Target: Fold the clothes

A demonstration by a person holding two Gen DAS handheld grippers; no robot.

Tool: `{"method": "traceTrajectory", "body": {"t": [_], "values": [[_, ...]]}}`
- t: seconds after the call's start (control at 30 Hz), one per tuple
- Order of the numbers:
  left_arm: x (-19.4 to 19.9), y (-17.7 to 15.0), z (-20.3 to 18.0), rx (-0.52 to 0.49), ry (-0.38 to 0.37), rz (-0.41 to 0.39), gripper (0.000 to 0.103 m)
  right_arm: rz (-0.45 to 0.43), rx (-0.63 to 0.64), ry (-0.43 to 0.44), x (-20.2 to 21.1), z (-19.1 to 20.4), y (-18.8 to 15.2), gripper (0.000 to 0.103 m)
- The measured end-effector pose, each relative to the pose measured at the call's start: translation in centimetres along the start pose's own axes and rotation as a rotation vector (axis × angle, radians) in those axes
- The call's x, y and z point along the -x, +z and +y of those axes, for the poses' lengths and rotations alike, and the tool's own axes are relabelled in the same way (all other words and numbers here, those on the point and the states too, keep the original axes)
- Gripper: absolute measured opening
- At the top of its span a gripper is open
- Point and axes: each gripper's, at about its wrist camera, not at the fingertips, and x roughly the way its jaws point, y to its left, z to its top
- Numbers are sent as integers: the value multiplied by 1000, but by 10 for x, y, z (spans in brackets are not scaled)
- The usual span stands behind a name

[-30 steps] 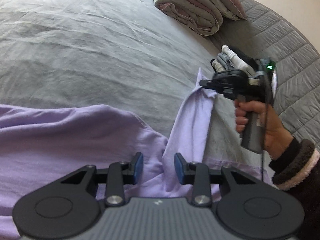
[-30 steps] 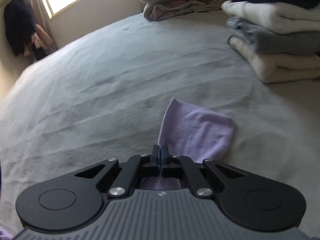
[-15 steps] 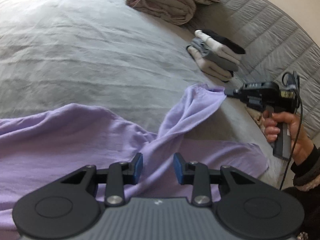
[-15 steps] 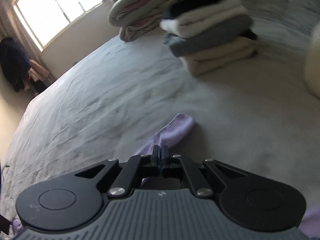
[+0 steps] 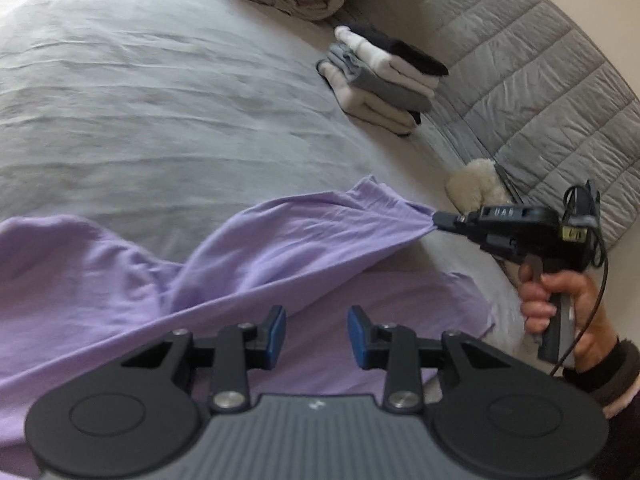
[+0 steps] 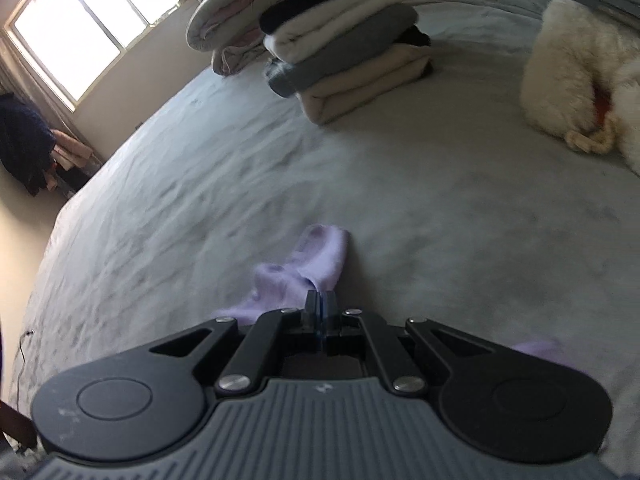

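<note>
Left gripper (image 5: 316, 330) low, level, jaws spread wide, nothing between pads (image 5: 277, 331). Right gripper (image 6: 321, 305) pinched tight on shirt (image 5: 304, 240), held out to the right by right hand (image 5: 560, 304) wrapped round its handle.

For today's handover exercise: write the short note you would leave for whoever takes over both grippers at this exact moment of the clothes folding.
Right gripper: shut on a sleeve end of the purple shirt, held out to the right just above the bed.
Left gripper: open, holding nothing, hovering over the shirt's body.
The shirt lies spread and wrinkled on the bed. A stack of folded clothes sits farther back near the headboard.
Done: sleeve gripped and drawn out.
Left: probably lay the sleeve across the body, fold the shirt, add it to the stack.
</note>
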Motion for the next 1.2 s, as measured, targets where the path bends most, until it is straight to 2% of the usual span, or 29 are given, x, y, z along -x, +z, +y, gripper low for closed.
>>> {"method": "traceTrajectory", "body": {"t": [0.13,0.17,0.2,0.33,0.43,0.47,0.5,0.57,0.8,0.87,1.1,1.2], "values": [[-11,8,-18,-17,-9,19,34,35,3,16,-6,-21,-8,1],[-15,11,-21,-17,-9,23,34,23,17,20,-6,-23,-7,3],[-19,15,-25,-17,-8,27,35,5,35,23,-5,-25,-6,13],[-39,32,-43,-70,48,27,41,-82,160,19,0,-23,4,15],[-61,47,-59,-117,93,9,46,-113,255,29,0,-16,4,15],[-68,53,-64,-127,103,3,46,-110,272,40,-1,-16,3,18],[-75,59,-67,-134,111,-3,46,-105,288,51,-3,-15,2,25],[-92,71,-72,-131,122,-6,46,-98,319,66,-10,-12,-2,33],[-150,105,-89,-175,170,21,46,-103,482,35,-31,12,-9,33],[-165,115,-90,-179,175,31,45,-107,494,31,-36,13,-8,27],[-209,133,-81,-147,159,77,43,-67,511,33,-52,14,-10,26],[-215,134,-83,-152,132,73,38,-71,482,26,-53,11,-9,17]]}}
